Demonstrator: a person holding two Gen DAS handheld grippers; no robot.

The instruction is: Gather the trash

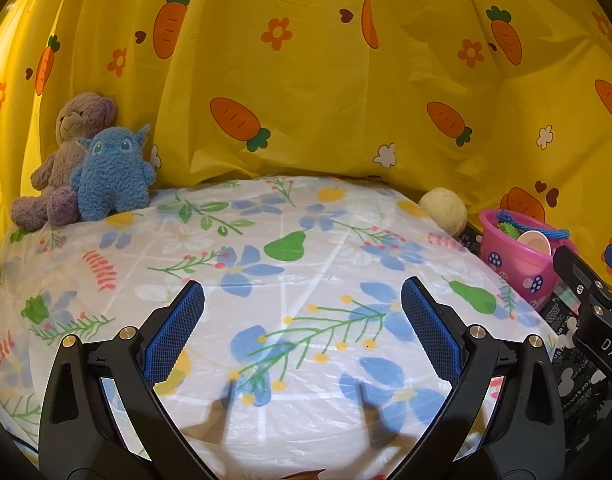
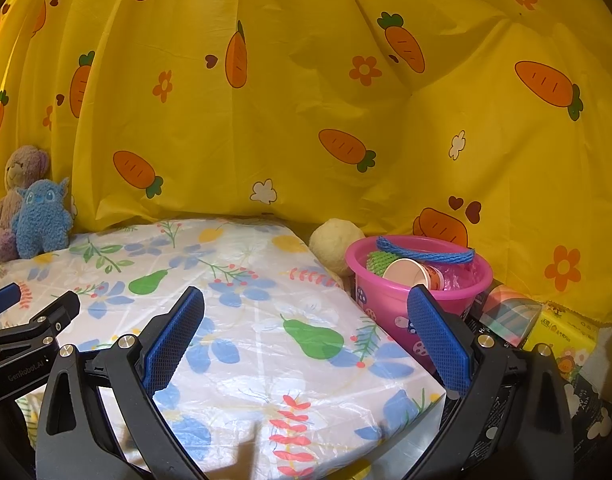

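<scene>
While both grippers hang over the table covered in a white plastic sheet printed with blue flowers and green pears (image 1: 290, 216), neither has anything between its fingers. The left gripper (image 1: 302, 320) has its blue-padded fingers spread wide, and so does the right gripper (image 2: 306, 328) — its right finger partly covers the front of the pink plastic bucket with mushroom prints (image 2: 385, 300).

That bucket sits just off the table's right edge and already holds the trash: a paper cup lying on its side (image 2: 409, 274), something spiky and green (image 2: 379, 262) that I can't identify, and what looks like crumpled pink plastic (image 2: 461, 274). A blue braided rope handle (image 2: 425, 255) drapes across the rim. In the left view the bucket is half hidden behind the other gripper's black frame.

A cream fuzzy ball (image 2: 333, 248) touches the bucket's left side, partly tucked behind it. To the right are a pastel striped box (image 2: 509, 314) and a yellow packet (image 2: 565, 332), both cut off by the gripper body — text unreadable.

At the far left corner a purple-grey teddy bear (image 1: 70, 144) sits behind a blue fuzzy plush monster (image 1: 114, 176), against the yellow carrot-print curtain (image 1: 325, 100).
</scene>
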